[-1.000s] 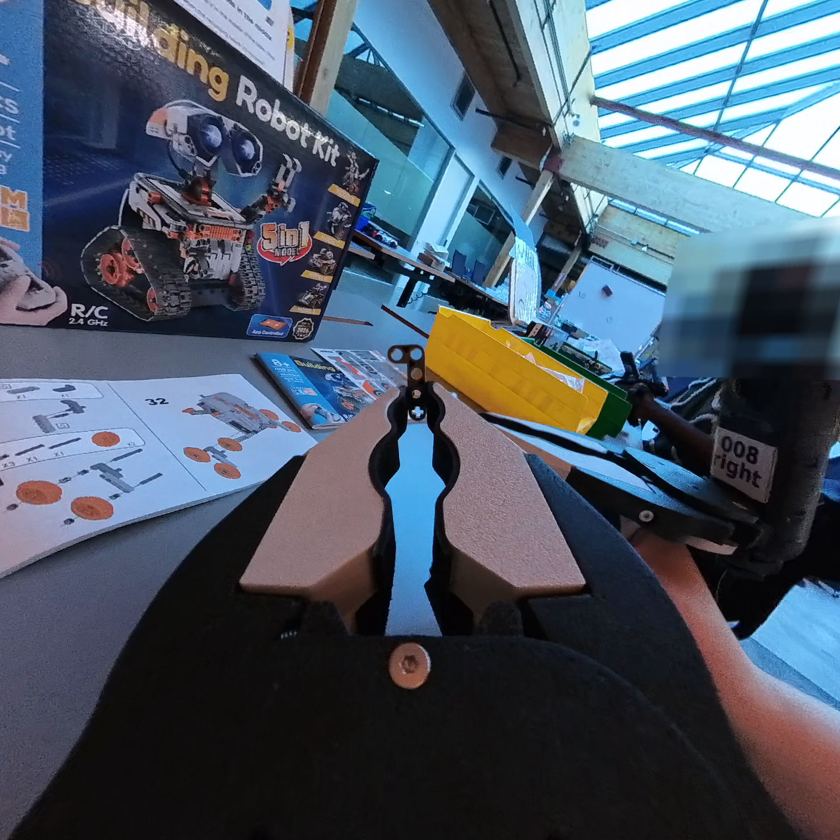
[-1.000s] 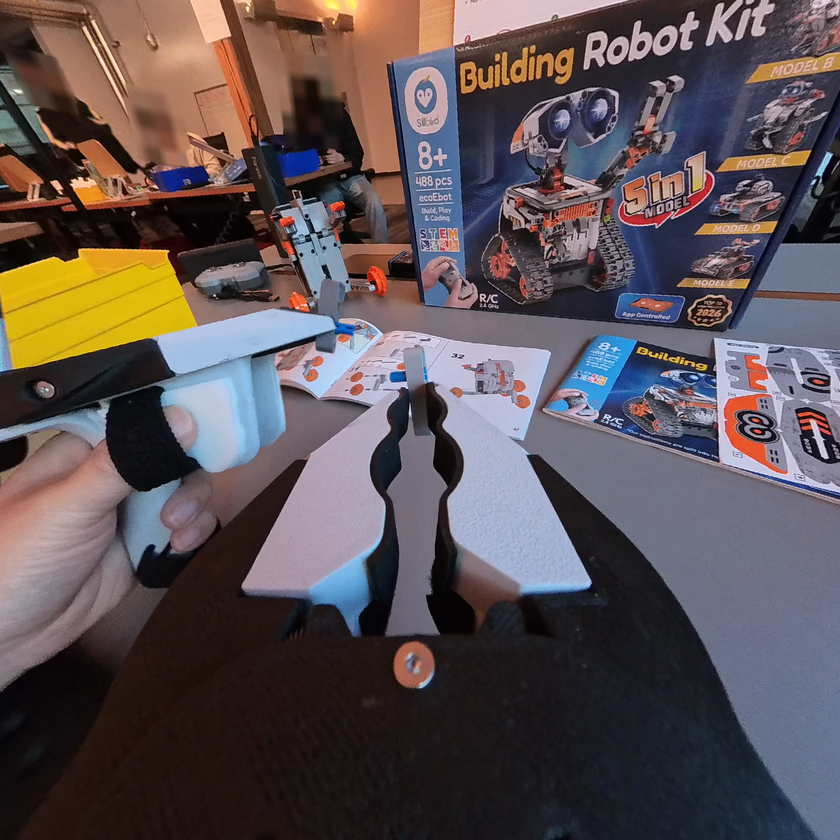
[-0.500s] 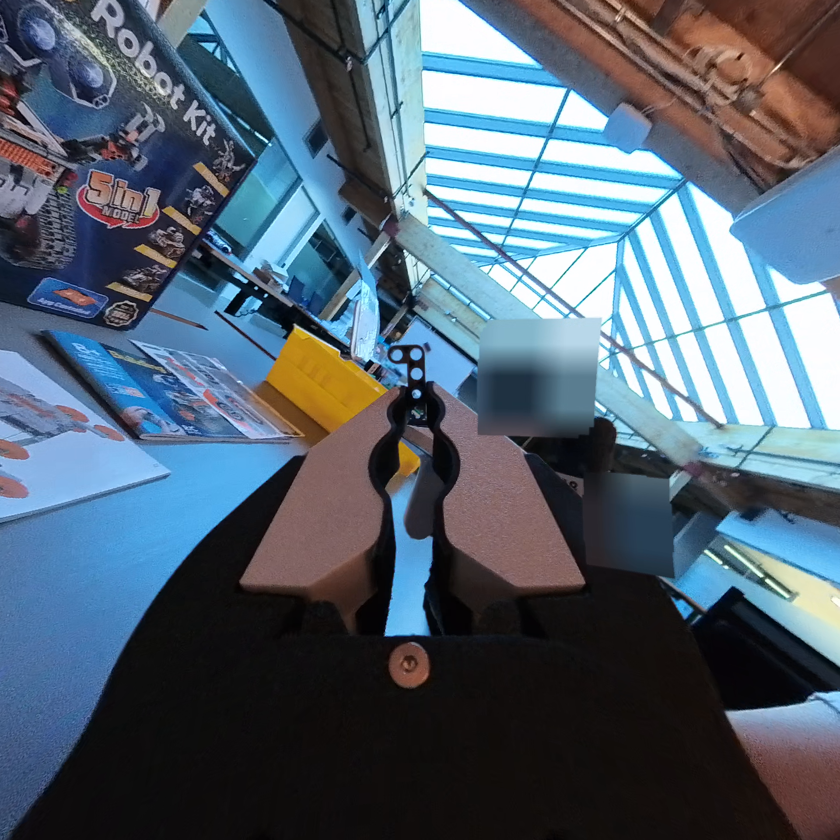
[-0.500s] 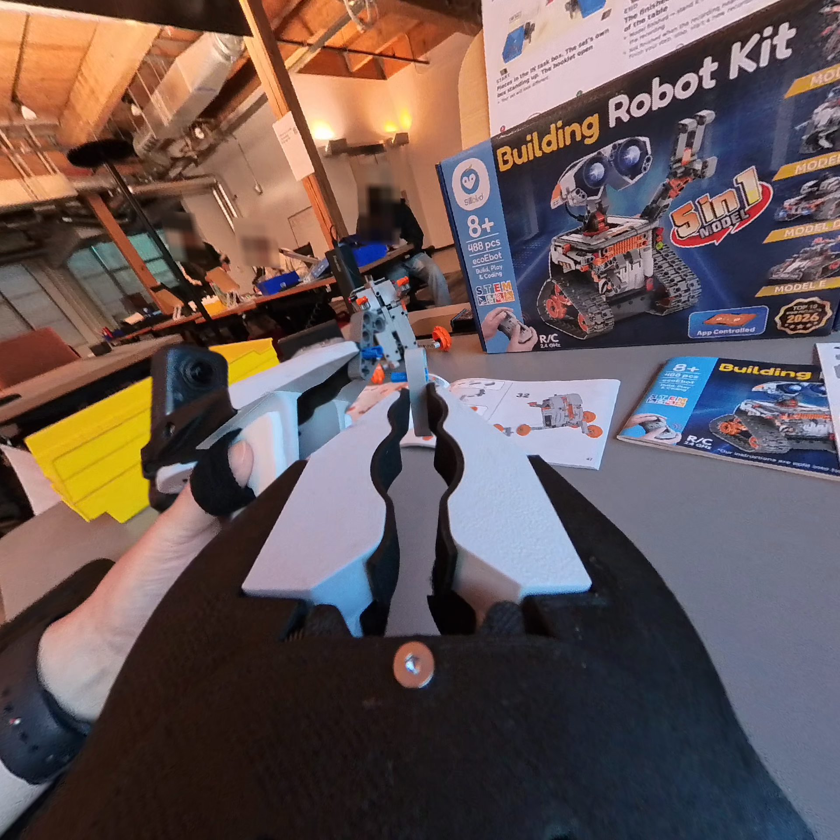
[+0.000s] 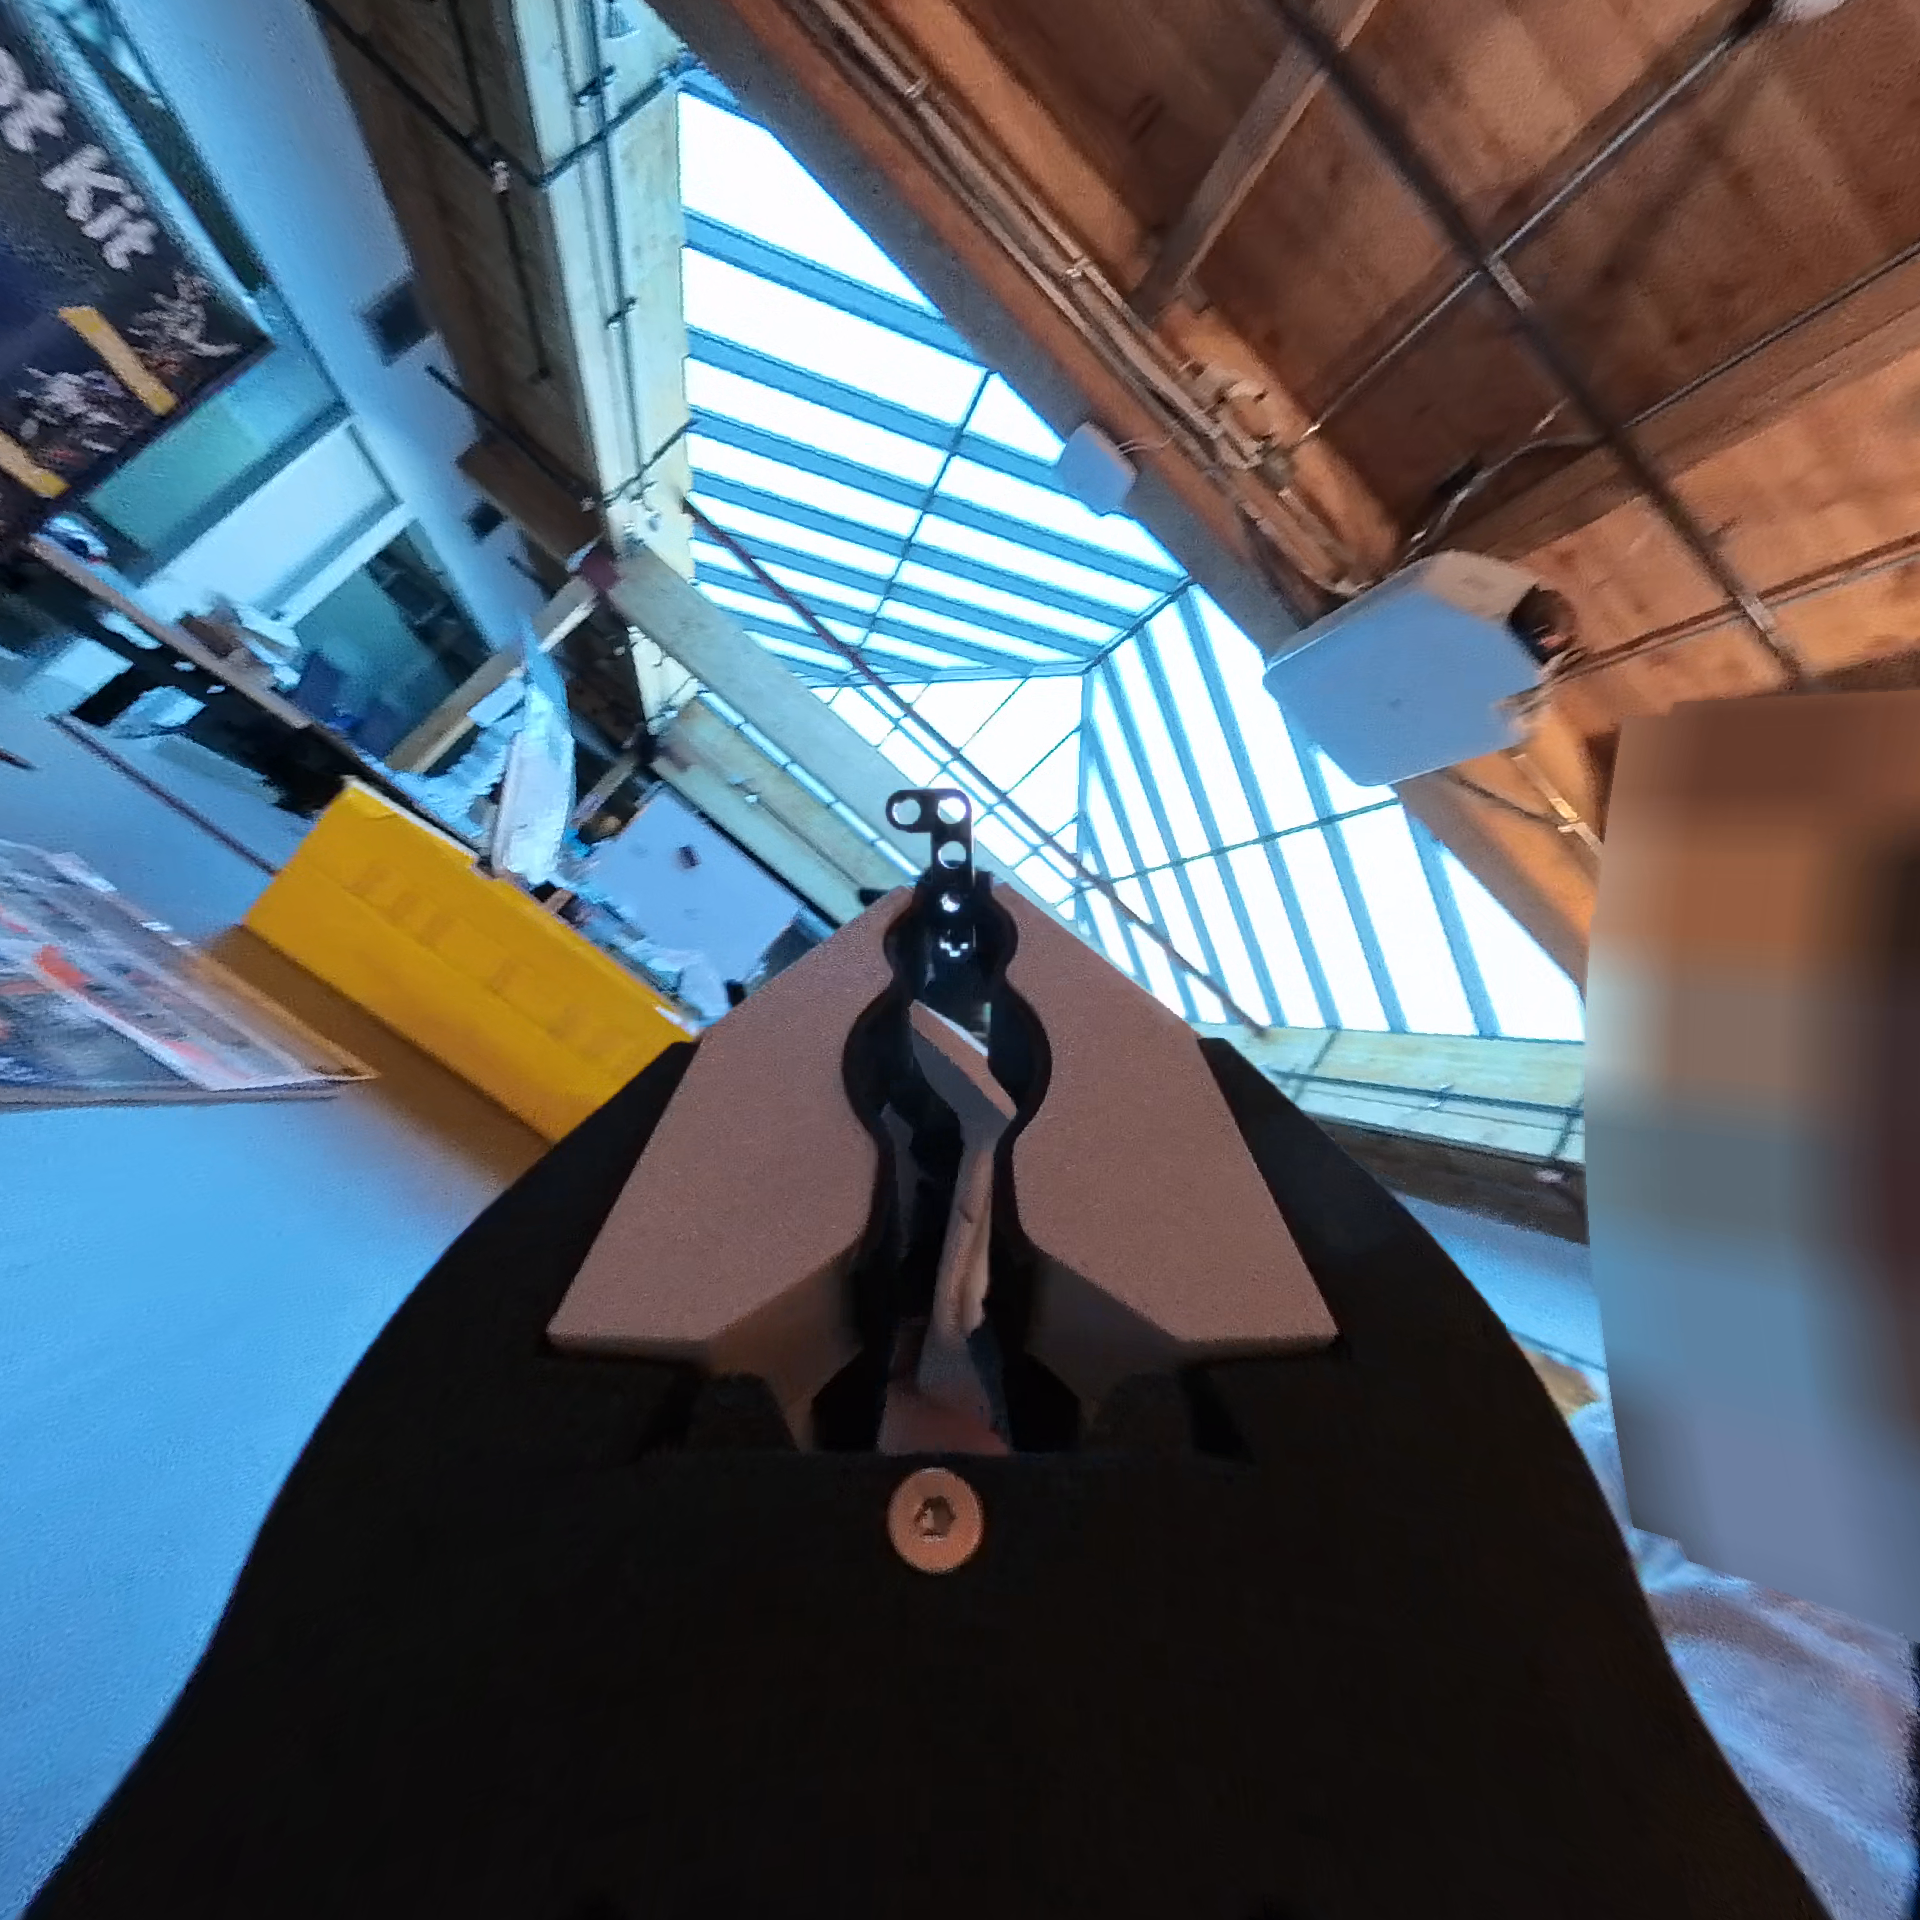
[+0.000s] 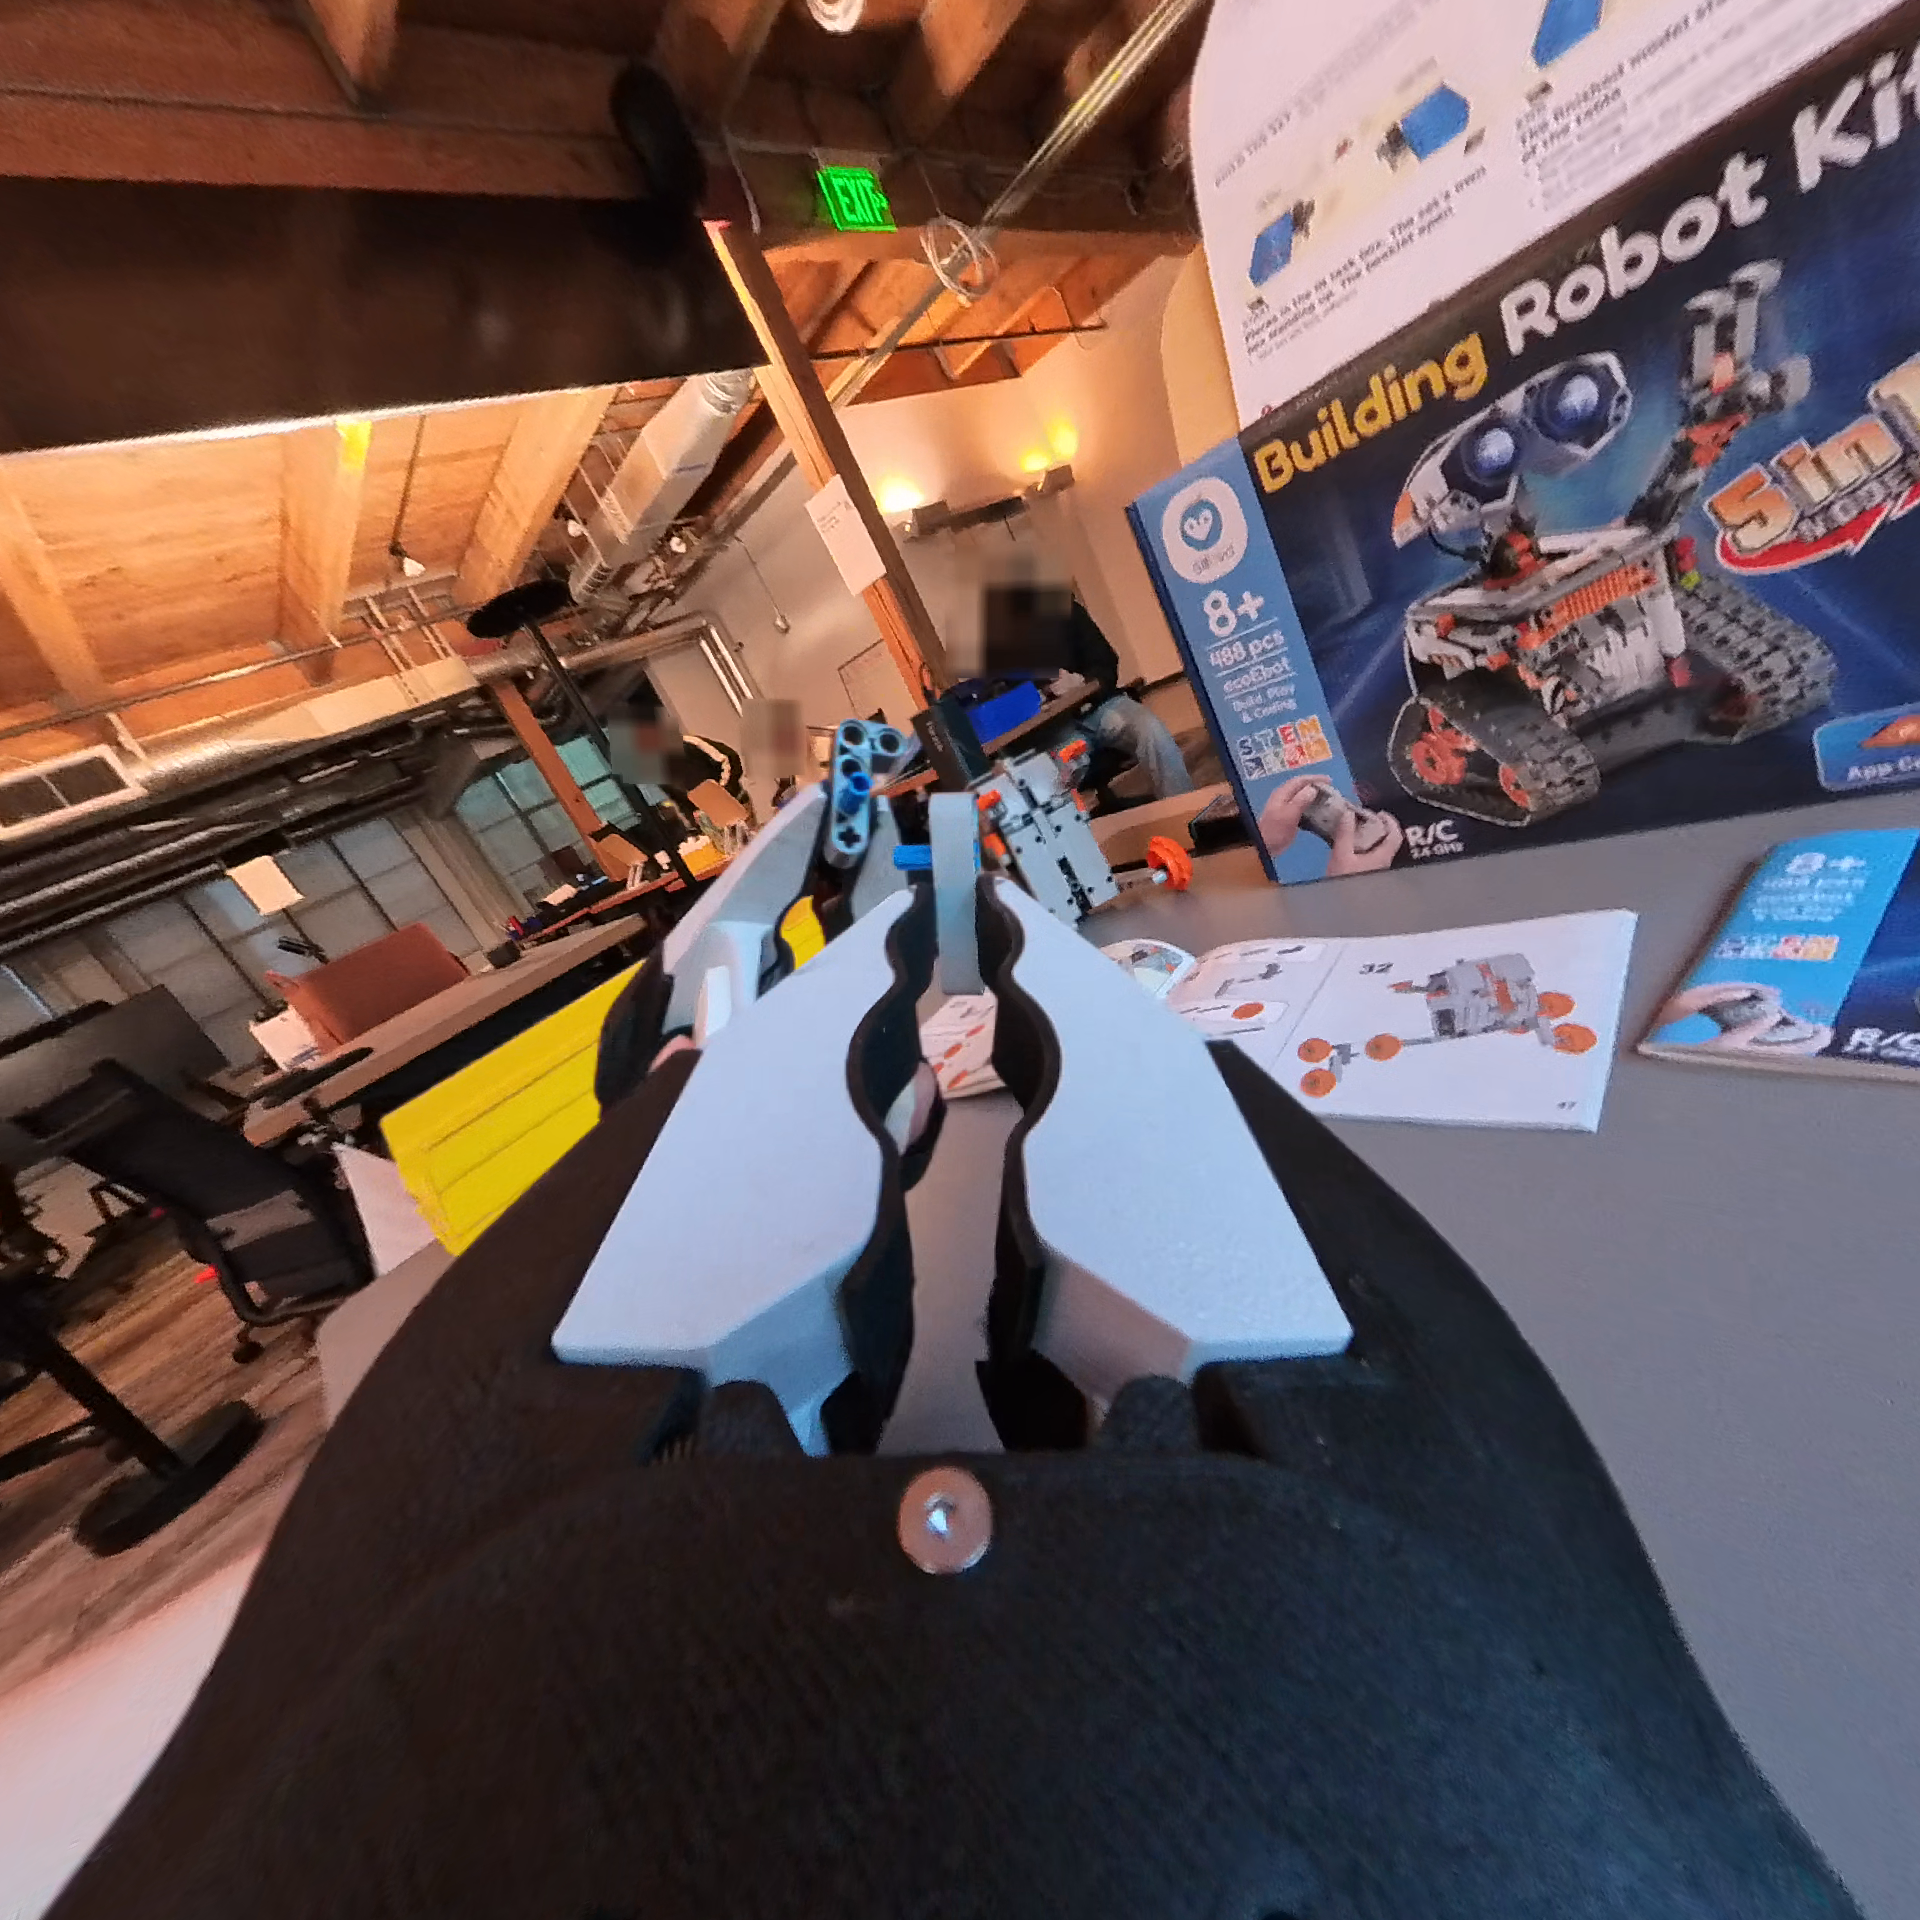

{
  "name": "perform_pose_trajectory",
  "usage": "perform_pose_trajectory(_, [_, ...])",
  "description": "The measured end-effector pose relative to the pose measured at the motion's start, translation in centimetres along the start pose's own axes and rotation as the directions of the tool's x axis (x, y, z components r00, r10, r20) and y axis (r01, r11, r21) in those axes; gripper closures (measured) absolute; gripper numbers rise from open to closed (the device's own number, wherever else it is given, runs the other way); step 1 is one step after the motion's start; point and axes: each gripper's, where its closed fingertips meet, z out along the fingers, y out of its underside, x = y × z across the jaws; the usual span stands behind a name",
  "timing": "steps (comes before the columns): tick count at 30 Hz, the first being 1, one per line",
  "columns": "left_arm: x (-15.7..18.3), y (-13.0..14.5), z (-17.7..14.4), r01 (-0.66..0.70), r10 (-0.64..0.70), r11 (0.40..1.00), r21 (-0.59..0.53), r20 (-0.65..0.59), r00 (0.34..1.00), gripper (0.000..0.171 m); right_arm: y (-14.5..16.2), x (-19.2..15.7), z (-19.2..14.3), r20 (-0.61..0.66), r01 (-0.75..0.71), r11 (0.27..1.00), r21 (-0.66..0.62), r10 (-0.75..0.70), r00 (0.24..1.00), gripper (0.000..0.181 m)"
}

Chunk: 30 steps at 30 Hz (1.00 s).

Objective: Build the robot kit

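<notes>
A: Left wrist view, item one?
B: Left gripper [image 5: 948,914], pale tan fingers on a black body, tilted up toward a glazed skylight [image 5: 935,499]. Jaws clamped on a small dark L-shaped perforated beam [image 5: 940,847]; its long axis runs on along the fingers, the short arm turning left at the top.

A: Surroundings there?
B: Yellow plastic bin [image 5: 447,935] low on the left, grey tabletop [image 5: 156,1299] under it, and the corner of a dark blue printed kit box [image 5: 83,270] at the upper left. The right gripper is not clearly seen here (a mosaic patch covers the right edge).

A: Right wrist view?
B: Right gripper [image 6: 954,894], white fingers, jaws closed on a flat grey plastic strip [image 6: 954,894] standing upright along the fingers. The left gripper's fingertips sit just to its left, level with it, and the beam there shows a blue pin [image 6: 854,802]. Beam and strip lie near each other and roughly parallel, but apart.

A: Remainder?
B: A partly built grey-and-orange model [image 6: 1049,842] behind the strip; an open white instruction booklet [image 6: 1455,1018] on the table; a closed blue booklet [image 6: 1808,956] to its right; the kit box standing at the back.
</notes>
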Motion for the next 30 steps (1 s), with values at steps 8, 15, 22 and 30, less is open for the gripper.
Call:
perform_pose_trajectory(8, [0.2, 0.9, 0.3, -0.079, 0.081, 0.995, -0.061, 0.019, 0.997, 0.168, 0.2, -0.4, 0.2, 0.004, 0.071, 0.997, -0.016, -0.071, 0.997, 0.175])
perform_pose_trajectory(15, [-0.8, 1.1, 0.2, -0.201, 0.211, 0.975, -0.099, 0.108, 0.971, 0.168, 0.6, 0.5, 0.4, -0.035, 0.064, 0.997, -0.048, -0.066, 0.997, 0.175])
perform_pose_trajectory(22, [-1.8, 2.0, 0.3, -0.353, 0.391, 0.914, -0.201, 0.199, 0.899, 0.168, 1.4, 1.3, 0.5, -0.065, 0.054, 0.994, -0.093, -0.060, 0.996, 0.175])
perform_pose_trajectory(30, [-2.5, 1.7, -0.2, -0.399, 0.450, 0.889, -0.225, 0.269, 0.852, 0.168, 1.5, 2.1, 0.4, -0.111, 0.063, 0.992, -0.108, -0.075, 0.991, 0.175])
